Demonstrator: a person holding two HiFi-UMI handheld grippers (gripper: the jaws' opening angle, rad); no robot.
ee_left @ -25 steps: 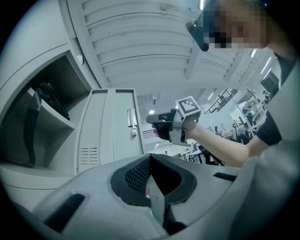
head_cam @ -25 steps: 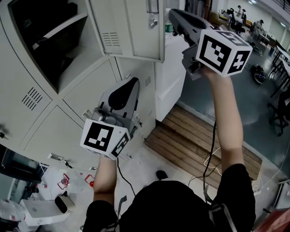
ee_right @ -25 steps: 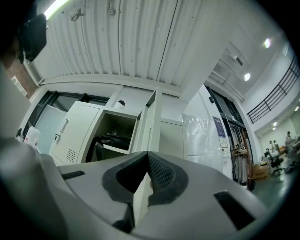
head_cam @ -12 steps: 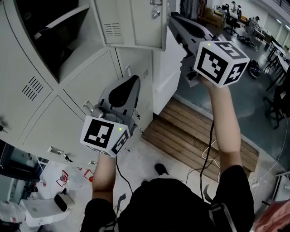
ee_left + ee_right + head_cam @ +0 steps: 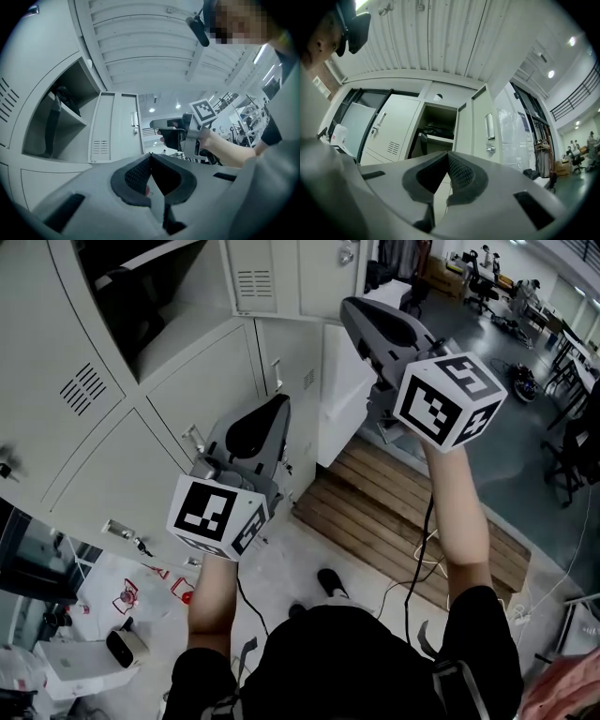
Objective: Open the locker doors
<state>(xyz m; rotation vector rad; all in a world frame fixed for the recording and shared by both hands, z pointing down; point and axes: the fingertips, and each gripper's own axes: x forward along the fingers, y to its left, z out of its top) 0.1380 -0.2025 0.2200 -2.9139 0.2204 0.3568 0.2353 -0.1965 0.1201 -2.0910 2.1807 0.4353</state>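
Observation:
A bank of grey lockers (image 5: 112,465) fills the left of the head view. One upper compartment (image 5: 141,287) stands open, its door (image 5: 291,277) swung out at the top; dark things lie on its shelf (image 5: 61,101). Below it the locker doors (image 5: 202,395) are closed, with small handles (image 5: 195,439). My left gripper (image 5: 279,404) points at these closed doors with its jaws shut on nothing (image 5: 151,157). My right gripper (image 5: 349,307) hangs just under the open door's edge, also shut and empty (image 5: 448,154). The right gripper view shows the open compartment (image 5: 436,126) and its door (image 5: 480,131).
A wooden slatted pallet (image 5: 403,521) lies on the floor to the right of the lockers. Plastic bags (image 5: 122,601) and a white box (image 5: 75,662) sit at the bottom left. A cable (image 5: 427,559) hangs from my right arm. Desks and chairs (image 5: 572,427) stand far right.
My right gripper has dropped from beside the open door's latch edge to below it. The left gripper has held its place before the lower doors. The view has shifted slightly.

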